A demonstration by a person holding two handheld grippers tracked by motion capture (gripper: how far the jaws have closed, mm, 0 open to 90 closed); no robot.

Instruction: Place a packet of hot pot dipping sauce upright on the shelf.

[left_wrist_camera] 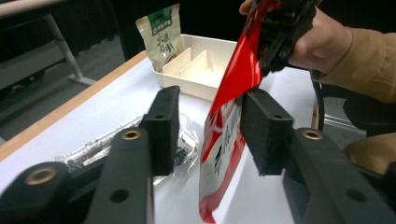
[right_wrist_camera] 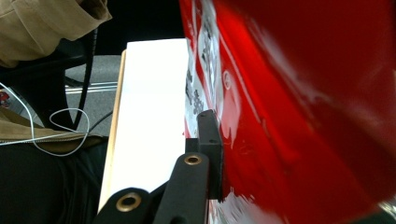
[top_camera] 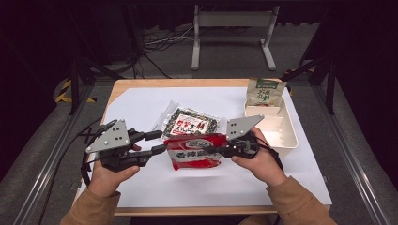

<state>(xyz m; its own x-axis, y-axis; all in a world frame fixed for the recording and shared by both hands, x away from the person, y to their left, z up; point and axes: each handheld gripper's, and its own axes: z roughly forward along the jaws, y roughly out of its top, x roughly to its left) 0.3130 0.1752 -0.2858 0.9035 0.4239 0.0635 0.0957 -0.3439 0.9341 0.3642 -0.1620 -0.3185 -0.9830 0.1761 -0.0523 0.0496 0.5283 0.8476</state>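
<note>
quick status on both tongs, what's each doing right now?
Left tongs: open, jaws either side of the red packet, no grip on it.
Right tongs: shut on the red packet, holding it off the table.

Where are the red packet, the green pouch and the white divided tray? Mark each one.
red packet (top_camera: 196, 151): high view, middle of its printed front.
green pouch (top_camera: 265, 92): high view, its front face.
white divided tray (top_camera: 290, 137): high view, its right rim.

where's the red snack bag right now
In the high view the red snack bag is at the table's near middle, clamped by the right gripper, just in front of the clear seaweed packet; the left gripper stands open beside it.
</note>
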